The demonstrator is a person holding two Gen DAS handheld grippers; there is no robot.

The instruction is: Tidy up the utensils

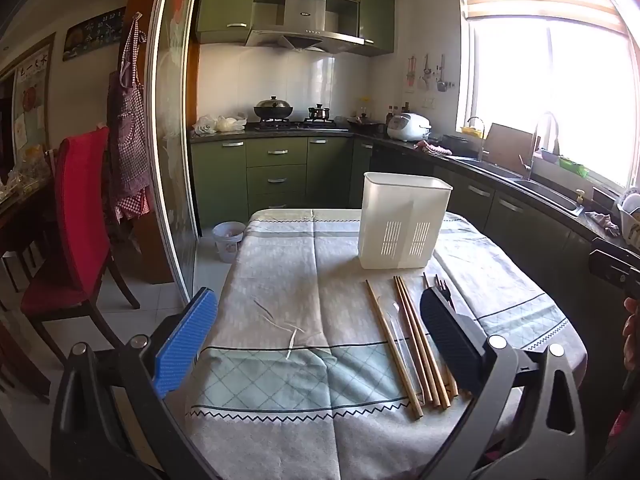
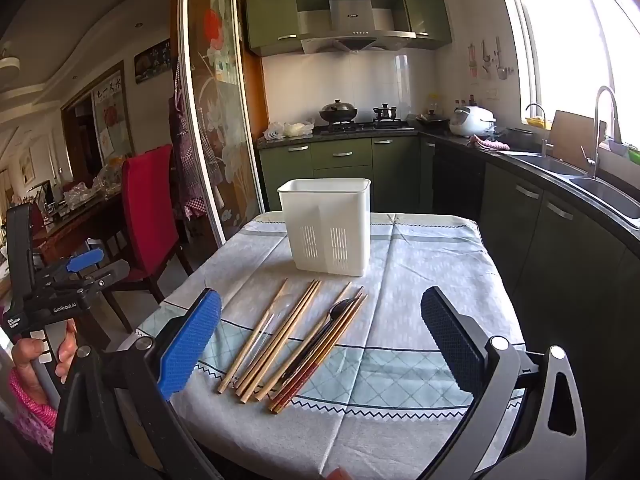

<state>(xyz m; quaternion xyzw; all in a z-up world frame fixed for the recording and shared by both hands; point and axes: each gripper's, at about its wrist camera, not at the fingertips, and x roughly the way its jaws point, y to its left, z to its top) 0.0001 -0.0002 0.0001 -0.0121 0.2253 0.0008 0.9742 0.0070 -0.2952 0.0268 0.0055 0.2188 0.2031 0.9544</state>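
Note:
A white plastic utensil holder (image 1: 404,226) (image 2: 326,226) stands upright on the cloth-covered table (image 1: 304,280) (image 2: 420,280). In front of it lie several wooden chopsticks (image 1: 408,344) (image 2: 276,336), a clear plastic spoon (image 1: 394,320) (image 2: 276,320), a black spoon (image 2: 340,310) and a black fork (image 1: 442,286). My left gripper (image 1: 320,340) hovers open over the table's near left, its right finger above the utensils. My right gripper (image 2: 320,344) is open too, and the utensils lie below and between its fingers, untouched. The left gripper (image 2: 86,266) shows at the left of the right wrist view, held by a hand (image 2: 36,356).
A red chair (image 1: 76,216) (image 2: 150,208) stands left of the table beside a glass sliding door (image 1: 172,120). Green cabinets, a stove (image 1: 296,122) and a sink counter (image 2: 580,176) run behind and to the right. A small bin (image 1: 228,240) sits on the floor.

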